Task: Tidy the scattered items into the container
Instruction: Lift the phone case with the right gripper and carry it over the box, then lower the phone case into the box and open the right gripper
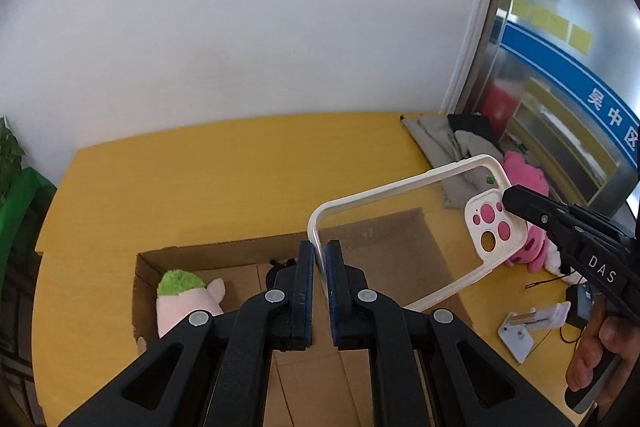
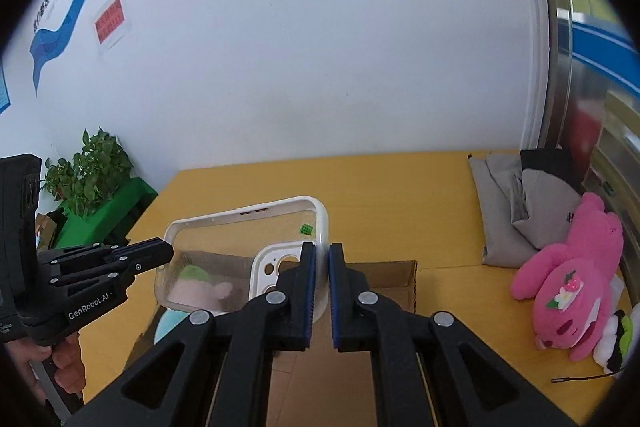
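Note:
A clear phone case (image 1: 400,183) with a white rim and a white camera cutout hangs in the air over the open cardboard box (image 1: 200,253). My left gripper (image 1: 320,255) is shut on the rim at one short end. My right gripper (image 2: 323,255) is shut on the rim at the other end, beside the camera cutout. Each gripper shows in the other's view: the right gripper (image 1: 506,199) and the left gripper (image 2: 172,251). The case (image 2: 240,215) partly covers the box (image 2: 380,267). A pink plush with a green top (image 1: 180,295) lies inside the box.
The box sits on a yellow table (image 1: 200,179). A bright pink plush (image 2: 568,287), folded grey cloth (image 2: 504,211), a white phone stand (image 1: 528,323) and a black cable (image 2: 580,377) lie to the right. A potted plant (image 2: 88,171) stands off the table's left.

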`<control>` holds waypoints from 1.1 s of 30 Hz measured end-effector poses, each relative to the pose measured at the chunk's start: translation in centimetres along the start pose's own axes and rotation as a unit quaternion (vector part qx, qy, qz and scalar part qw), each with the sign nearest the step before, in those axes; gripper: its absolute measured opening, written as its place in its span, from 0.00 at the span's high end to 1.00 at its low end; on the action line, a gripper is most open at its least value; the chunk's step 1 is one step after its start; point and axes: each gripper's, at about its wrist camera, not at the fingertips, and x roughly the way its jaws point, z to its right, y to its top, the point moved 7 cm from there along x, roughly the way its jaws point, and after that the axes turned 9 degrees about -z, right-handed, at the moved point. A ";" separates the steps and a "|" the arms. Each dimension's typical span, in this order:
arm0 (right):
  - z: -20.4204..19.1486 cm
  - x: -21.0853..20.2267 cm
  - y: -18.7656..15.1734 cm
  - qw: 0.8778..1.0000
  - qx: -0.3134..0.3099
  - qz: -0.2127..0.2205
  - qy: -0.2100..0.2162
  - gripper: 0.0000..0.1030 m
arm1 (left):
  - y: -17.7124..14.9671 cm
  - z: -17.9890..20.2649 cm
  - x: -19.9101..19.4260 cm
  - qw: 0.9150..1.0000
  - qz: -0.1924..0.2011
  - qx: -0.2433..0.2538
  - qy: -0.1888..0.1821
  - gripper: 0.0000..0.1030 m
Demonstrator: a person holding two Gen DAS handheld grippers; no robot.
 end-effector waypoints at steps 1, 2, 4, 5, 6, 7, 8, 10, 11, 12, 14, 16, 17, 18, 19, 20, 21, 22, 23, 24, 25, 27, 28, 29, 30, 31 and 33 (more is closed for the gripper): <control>0.6 1.7 -0.5 1.000 0.005 -0.012 0.000 0.95 | -0.3 0.1 1.5 1.000 -0.010 -0.002 0.001 0.95; 1.3 3.4 -1.2 1.000 0.011 -0.025 -0.001 0.95 | -0.6 0.2 3.4 1.000 -0.024 -0.003 0.000 0.95; 2.7 6.6 -2.6 0.998 0.023 -0.051 -0.003 0.95 | -2.1 0.4 6.7 0.999 -0.047 -0.004 0.004 0.95; 3.3 8.2 -3.3 0.998 0.026 -0.064 -0.005 0.95 | -2.4 0.3 8.6 0.998 -0.061 -0.005 0.005 0.95; 3.9 9.7 -4.0 0.997 0.026 -0.077 -0.010 0.95 | -2.9 0.4 9.9 0.997 -0.071 -0.008 0.006 0.95; 4.5 11.2 -4.7 0.996 0.027 -0.089 -0.014 0.95 | -3.3 0.3 11.2 0.997 -0.080 -0.009 0.009 0.96; 5.0 12.6 -5.4 0.994 0.030 -0.101 -0.017 0.95 | -3.7 0.2 12.3 0.996 -0.088 -0.008 0.012 0.96; 5.9 14.9 -6.7 0.991 0.036 -0.123 -0.024 0.95 | -4.2 0.3 14.5 0.995 -0.102 -0.009 0.015 0.96; 6.1 15.8 -7.2 0.990 0.037 -0.132 -0.028 0.95 | -4.6 0.1 15.4 0.994 -0.109 -0.010 0.017 0.96; 6.2 16.6 -7.6 0.989 0.038 -0.140 -0.032 0.95 | -4.9 0.0 16.4 0.993 -0.116 -0.012 0.019 0.96; 6.5 18.0 -8.3 0.987 0.041 -0.153 -0.039 0.95 | -5.4 -0.2 18.1 0.991 -0.130 -0.019 0.017 0.96; 6.7 19.0 -9.0 0.984 0.048 -0.166 -0.049 0.95 | -5.8 -0.3 19.7 0.989 -0.143 -0.024 0.015 0.96; 6.7 19.4 -9.3 0.982 0.046 -0.171 -0.059 0.95 | -6.0 -0.2 20.3 0.989 -0.148 -0.025 0.015 0.96; 6.6 19.8 -9.4 0.981 0.041 -0.175 -0.068 0.95 | -6.3 -0.2 20.8 0.988 -0.153 -0.026 0.018 0.96; 6.6 20.0 -9.5 0.980 0.038 -0.179 -0.076 0.95 | -6.5 -0.4 21.3 0.987 -0.157 -0.026 0.021 0.96; 6.5 20.2 -9.6 0.979 0.037 -0.183 -0.083 0.95 | -6.6 -0.4 21.6 0.987 -0.160 -0.028 0.020 0.96; 6.5 20.4 -9.6 0.978 0.035 -0.185 -0.090 0.95 | -6.7 -0.4 21.9 0.986 -0.161 -0.031 0.017 0.96; 6.5 20.6 -9.6 0.977 0.031 -0.187 -0.099 0.95 | -6.7 -0.3 21.9 0.987 -0.159 -0.031 0.015 0.96; 6.5 20.8 -9.7 0.975 0.026 -0.190 -0.108 0.95 | -6.7 -0.2 21.9 0.987 -0.158 -0.029 0.015 0.96; 6.5 21.0 -9.8 0.974 0.021 -0.193 -0.116 0.95 | -6.7 -0.1 22.0 0.987 -0.159 -0.028 0.016 0.96; 6.4 21.2 -9.9 0.973 0.016 -0.196 -0.124 0.95 | -6.8 -0.2 22.1 0.986 -0.162 -0.028 0.017 0.96; 6.4 21.8 -10.2 0.970 0.013 -0.204 -0.133 0.95 | -7.1 -0.2 22.5 0.985 -0.170 -0.029 0.018 0.96; 6.3 21.9 -10.4 0.968 0.008 -0.208 -0.142 0.95 | -7.4 -0.2 22.7 0.984 -0.173 -0.031 0.015 0.96; 6.2 22.1 -10.5 0.966 0.002 -0.211 -0.151 0.91 | -7.6 -0.3 22.9 0.984 -0.175 -0.032 0.014 0.96; 6.0 22.2 -10.5 0.965 -0.001 -0.212 -0.154 0.89 | -7.8 -0.1 23.0 0.984 -0.175 -0.029 0.017 0.96; 5.9 22.3 -10.5 0.966 0.000 -0.212 -0.148 0.79 | -7.8 0.0 23.0 0.985 -0.172 -0.025 0.020 0.95; 5.6 22.2 -10.4 0.969 0.011 -0.211 -0.132 0.67 | -7.8 0.3 22.9 0.985 -0.171 -0.021 0.019 0.95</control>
